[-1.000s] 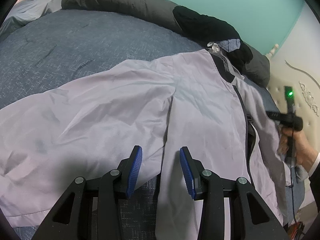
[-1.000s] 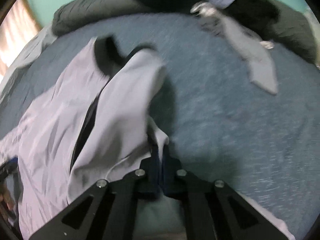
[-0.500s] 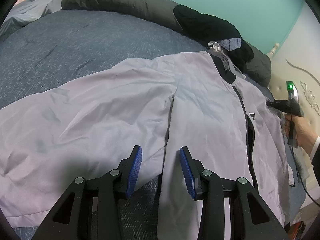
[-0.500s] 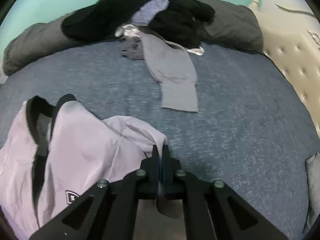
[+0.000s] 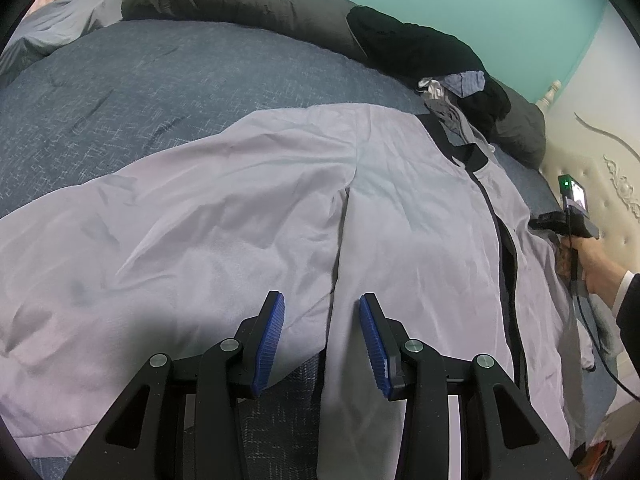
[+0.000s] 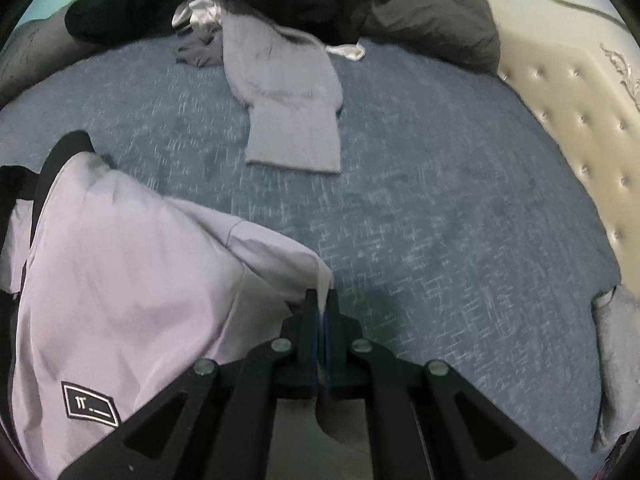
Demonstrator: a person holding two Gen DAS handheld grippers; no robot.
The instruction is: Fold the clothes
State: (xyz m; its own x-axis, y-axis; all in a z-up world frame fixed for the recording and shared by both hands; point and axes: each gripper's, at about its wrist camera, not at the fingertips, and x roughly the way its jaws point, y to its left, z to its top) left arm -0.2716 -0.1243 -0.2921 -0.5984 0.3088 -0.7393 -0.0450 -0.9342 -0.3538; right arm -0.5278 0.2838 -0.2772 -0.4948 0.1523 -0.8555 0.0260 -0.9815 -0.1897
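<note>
Left to right: pale lilac zip-front jacket (image 5: 400, 208) spread face-up across the blue-grey quilted bed (image 5: 160, 80), one sleeve reaching toward the bed's left edge. Left gripper (image 5: 322, 320) hovers half-open and empty above the jacket's hem. Right gripper (image 6: 323, 308), jaws pinched on the jacket's other sleeve, has carried it outward from the body toward the cream tufted headboard (image 6: 580, 128) side, laying the garment flatter, probably ready for folding

The pale jacket (image 6: 120, 280) runs off the right wrist view's left edge; its patch lettering (image 6: 90, 404) is unreadable.
</note>
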